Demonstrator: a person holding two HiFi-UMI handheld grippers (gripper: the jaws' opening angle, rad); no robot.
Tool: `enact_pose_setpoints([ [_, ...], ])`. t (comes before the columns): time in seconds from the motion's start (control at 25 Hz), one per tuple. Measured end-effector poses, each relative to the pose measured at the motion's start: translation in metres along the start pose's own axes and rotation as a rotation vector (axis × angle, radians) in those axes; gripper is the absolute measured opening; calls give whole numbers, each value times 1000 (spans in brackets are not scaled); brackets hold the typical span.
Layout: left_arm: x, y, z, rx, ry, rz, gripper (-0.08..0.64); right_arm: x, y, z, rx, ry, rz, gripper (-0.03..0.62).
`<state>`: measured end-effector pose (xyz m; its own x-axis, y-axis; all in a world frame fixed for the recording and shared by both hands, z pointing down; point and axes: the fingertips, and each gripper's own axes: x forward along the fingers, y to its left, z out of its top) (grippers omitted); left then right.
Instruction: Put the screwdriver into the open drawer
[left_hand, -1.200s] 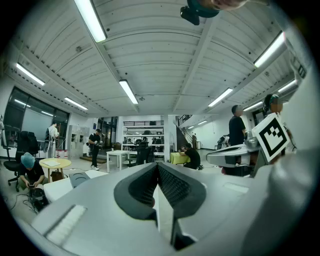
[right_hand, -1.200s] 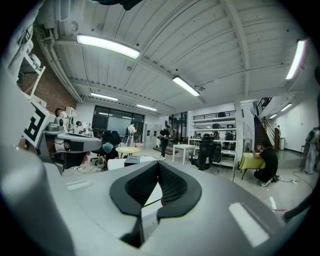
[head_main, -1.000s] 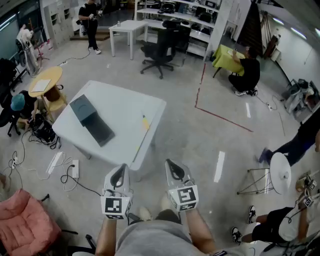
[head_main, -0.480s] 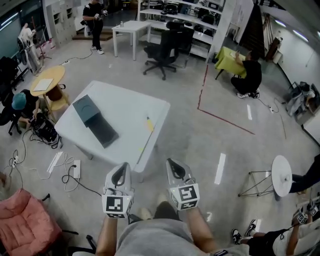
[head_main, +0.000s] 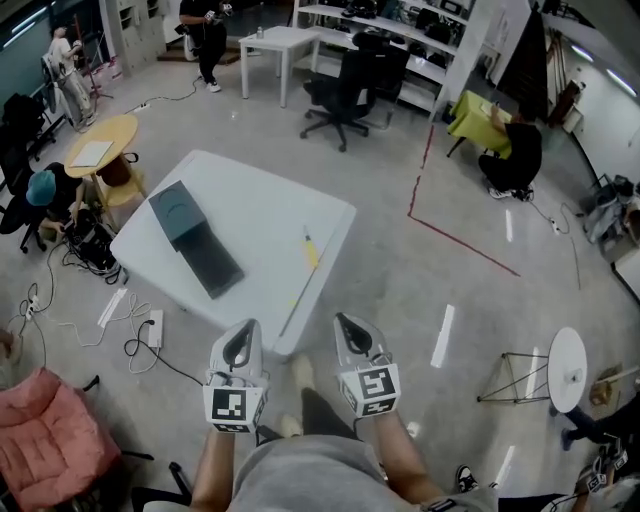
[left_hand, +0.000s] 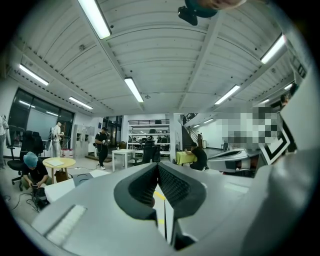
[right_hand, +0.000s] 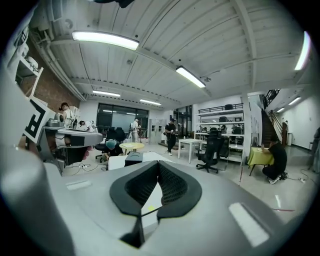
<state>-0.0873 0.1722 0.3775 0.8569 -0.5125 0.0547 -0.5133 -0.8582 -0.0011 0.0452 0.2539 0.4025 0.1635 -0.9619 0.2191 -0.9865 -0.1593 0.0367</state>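
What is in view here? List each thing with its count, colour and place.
table: one, white, middle of the floor
drawer unit: one, dark grey, on the table's left half, drawer open
screwdriver: one, yellow, on the table near its right edge
round table: one, wooden, far left
armchair: one, pink, bottom left
left gripper: one, grey, shut, empty, short of the table
right gripper: one, grey, shut, empty, short of the table
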Motion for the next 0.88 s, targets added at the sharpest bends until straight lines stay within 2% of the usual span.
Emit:
enact_pose_setpoints([
  [0.44,105,44,-15,-19,60,40,12,110,-53,5,27,35,45,3],
  [0.88,198,66,-48,-56,153,44,12,203,-102,-25,64,142,82,3],
])
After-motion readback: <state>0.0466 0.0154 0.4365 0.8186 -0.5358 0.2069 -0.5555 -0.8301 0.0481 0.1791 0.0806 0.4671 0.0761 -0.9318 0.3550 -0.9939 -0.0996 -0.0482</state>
